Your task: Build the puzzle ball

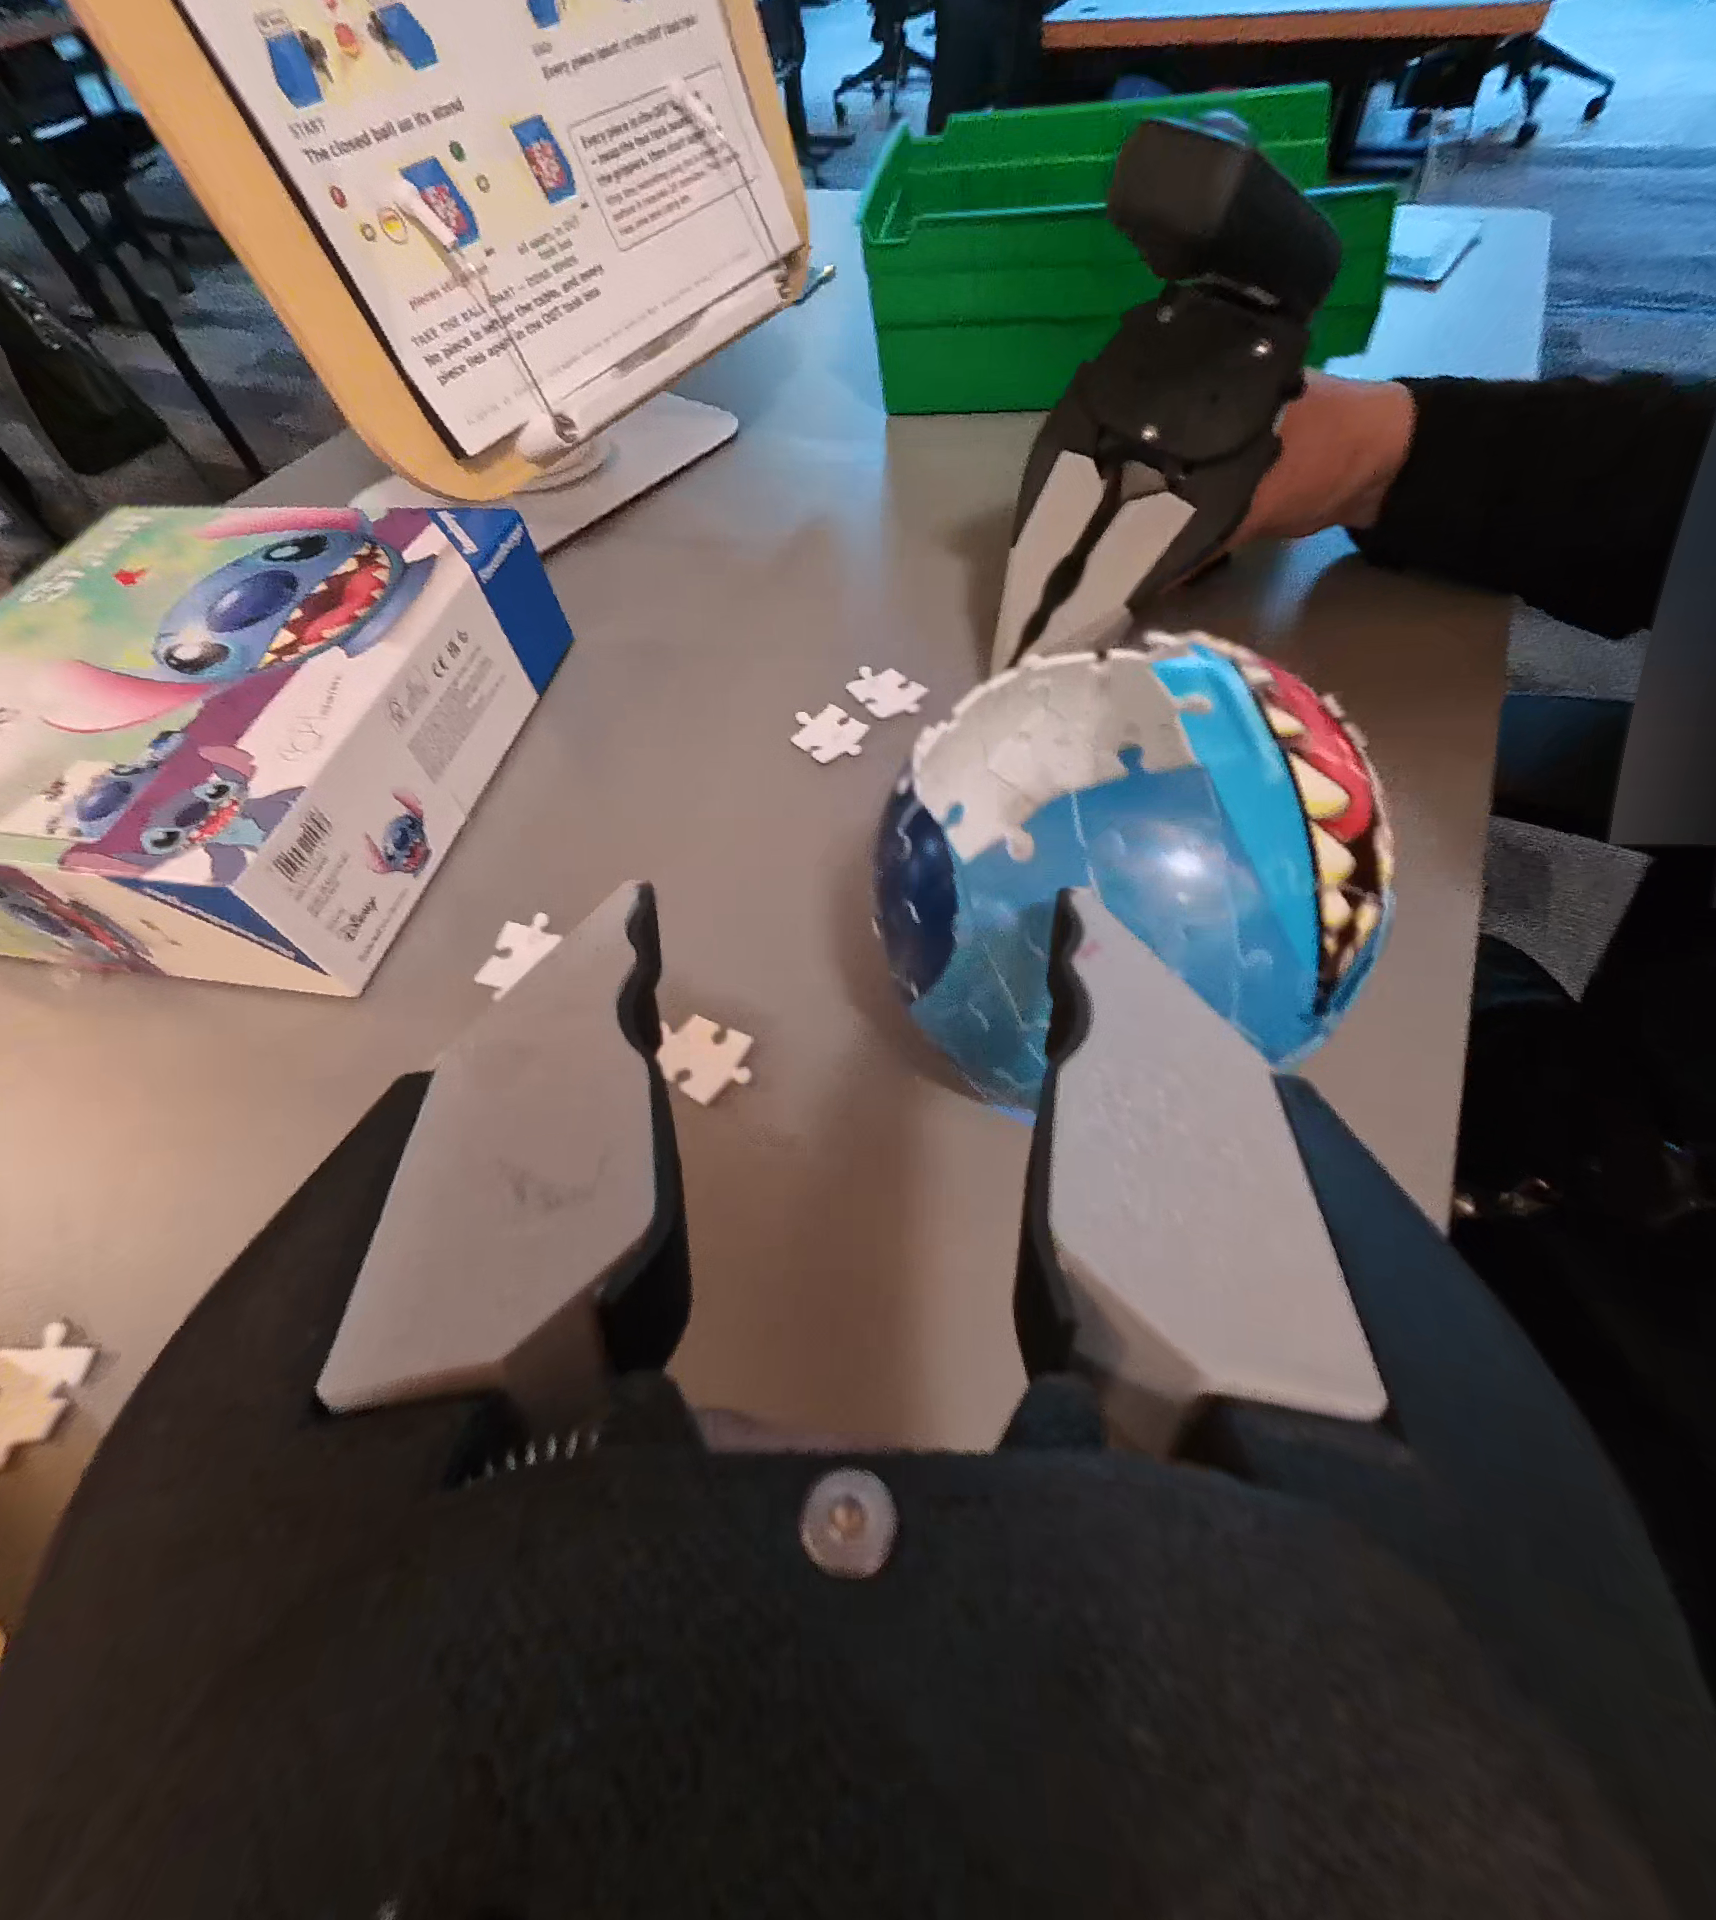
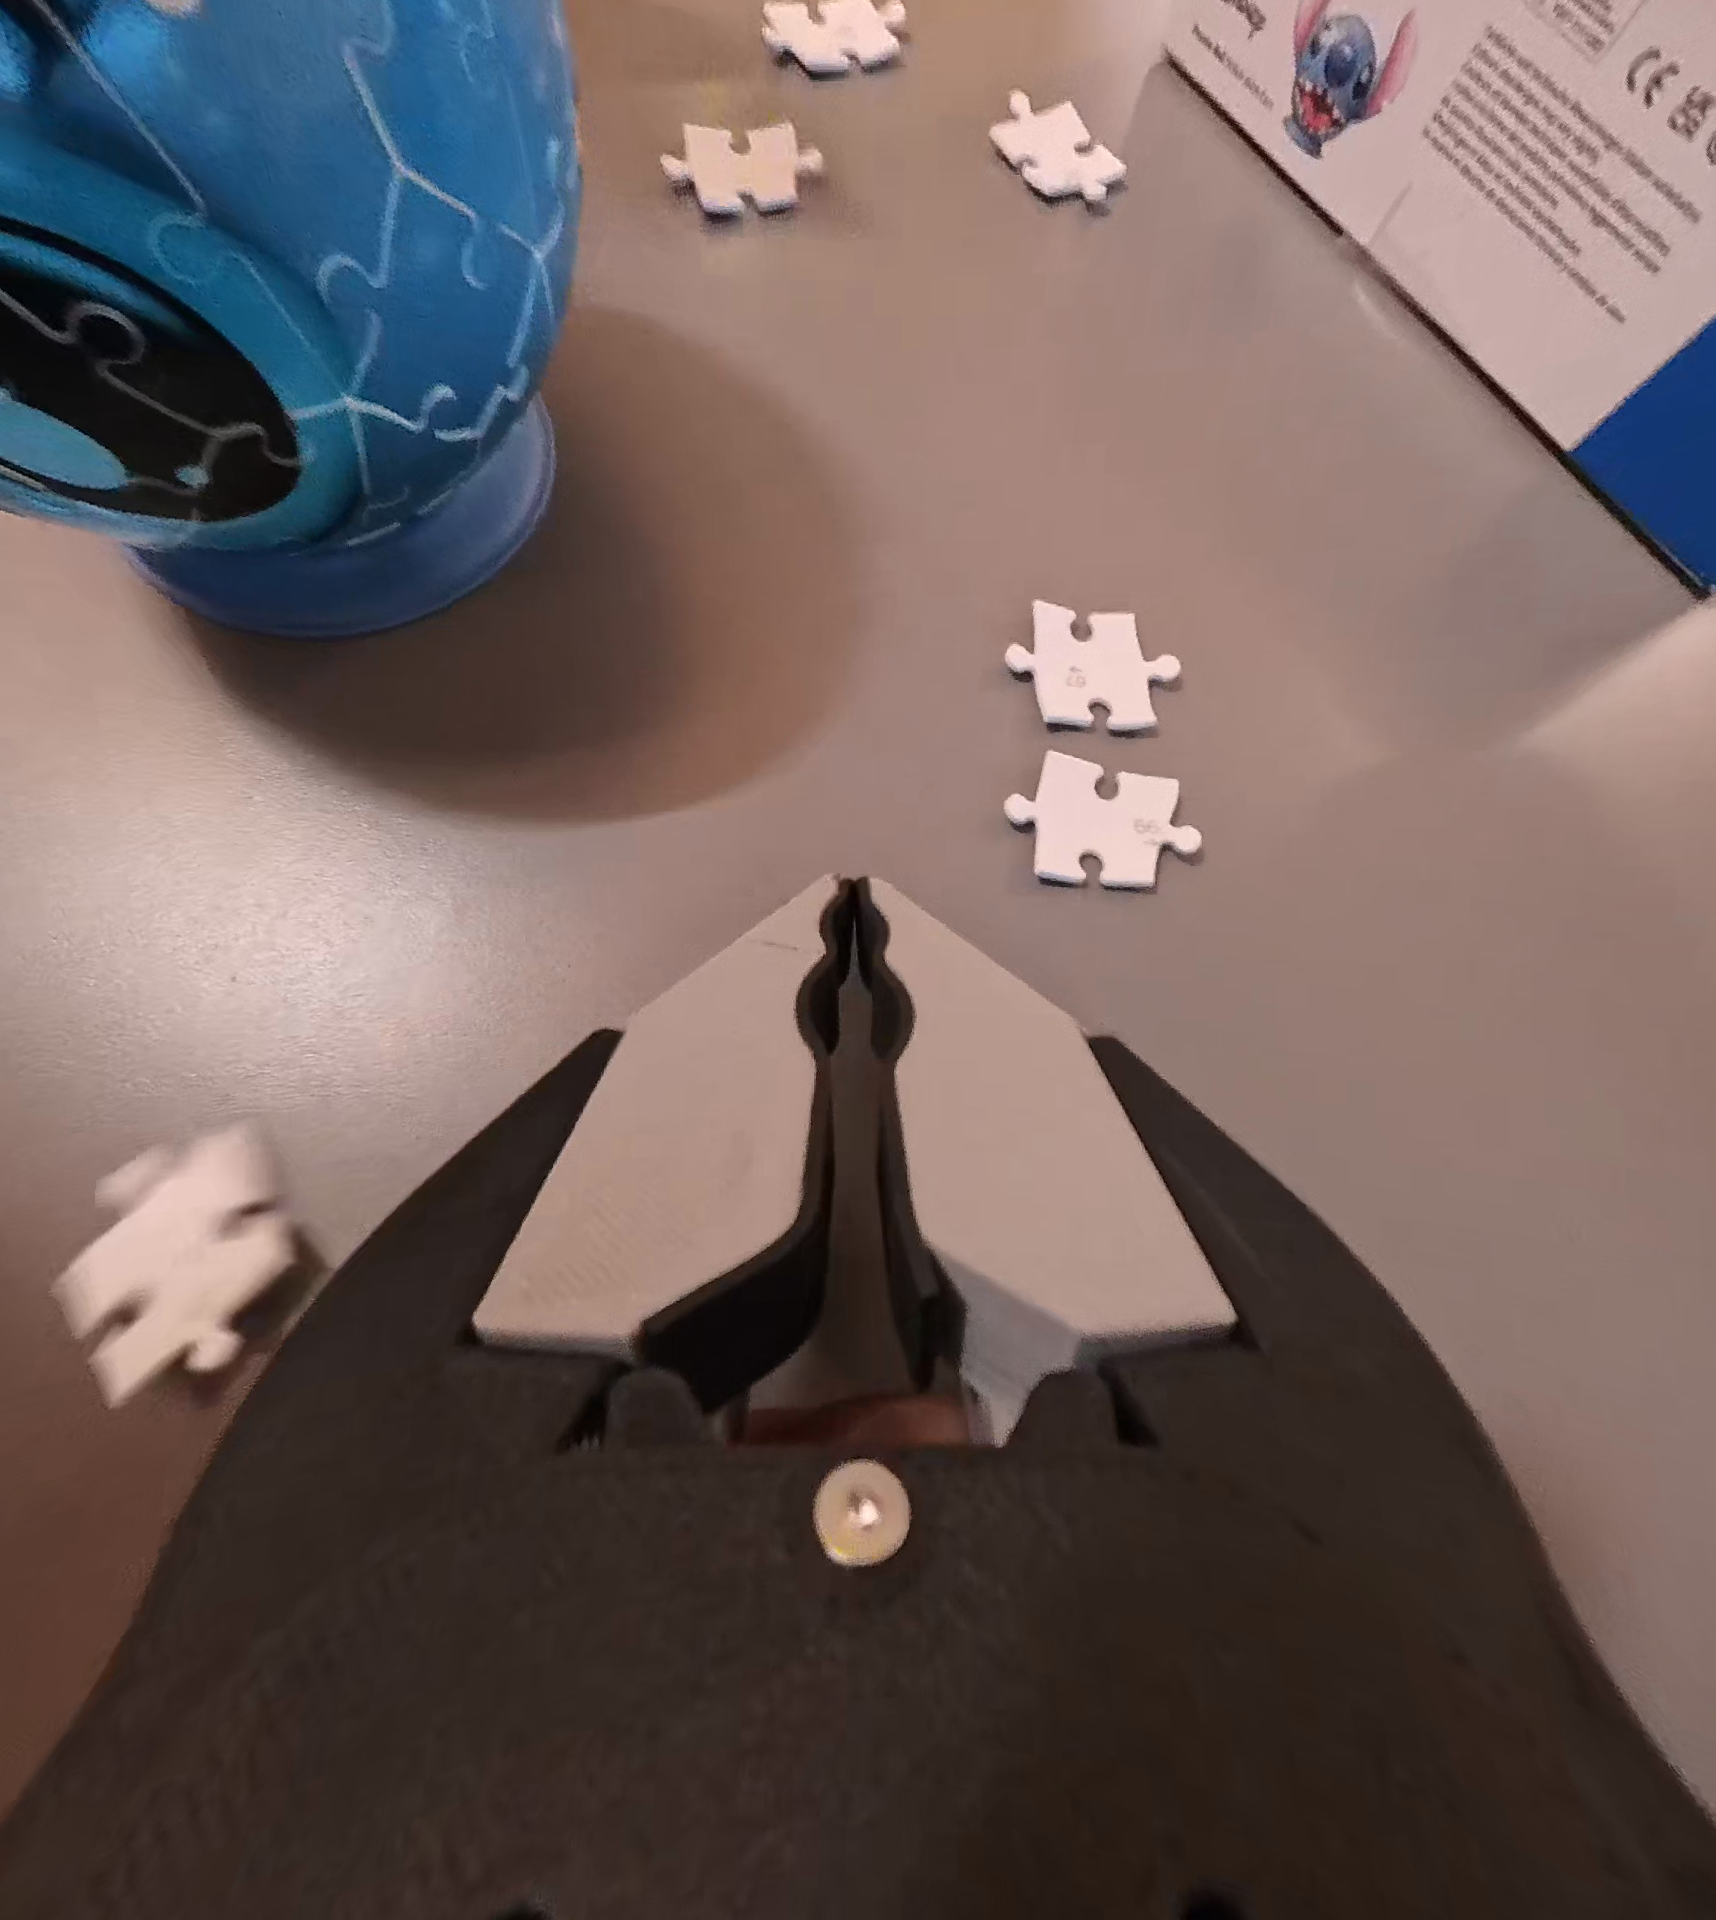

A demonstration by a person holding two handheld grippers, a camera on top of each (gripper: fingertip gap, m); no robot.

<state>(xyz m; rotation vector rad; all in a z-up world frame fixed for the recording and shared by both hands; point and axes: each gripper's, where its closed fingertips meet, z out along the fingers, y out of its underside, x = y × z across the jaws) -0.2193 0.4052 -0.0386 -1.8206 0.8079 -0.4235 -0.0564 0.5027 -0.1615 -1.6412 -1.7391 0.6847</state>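
Note:
The puzzle ball (image 1: pixel 1134 883) stands on the grey table (image 1: pixel 812 540), blue with a red toothed mouth on its right side. A jagged-edged patch of white piece backs (image 1: pixel 1041 743) shows at its top. My left gripper (image 1: pixel 854 914) is open, with nothing in it, just in front of the ball; its right finger (image 1: pixel 1145 1091) overlaps the ball's lower left. A white loose piece (image 1: pixel 703 1060) lies by its left finger. My right gripper (image 2: pixel 852 885) is shut, with no piece seen between the tips, low over the table. It also shows in the left wrist view (image 1: pixel 1072 634), behind the ball. The ball (image 2: pixel 210 260) sits on a blue stand (image 2: pixel 366 561).
Loose white pieces lie on the table (image 1: pixel 830 732) (image 1: pixel 885 691) (image 1: pixel 518 951) (image 1: pixel 18 1392) and in the right wrist view (image 2: pixel 1093 670) (image 2: pixel 1103 821) (image 2: pixel 179 1273). The puzzle box (image 1: pixel 210 727) lies at left. An instruction sheet on a stand (image 1: pixel 480 208) and green bins (image 1: pixel 1093 239) stand behind. A hand (image 1: pixel 1342 468) holds the right gripper. One gripper's finger ends stand about 25 cm off the other's.

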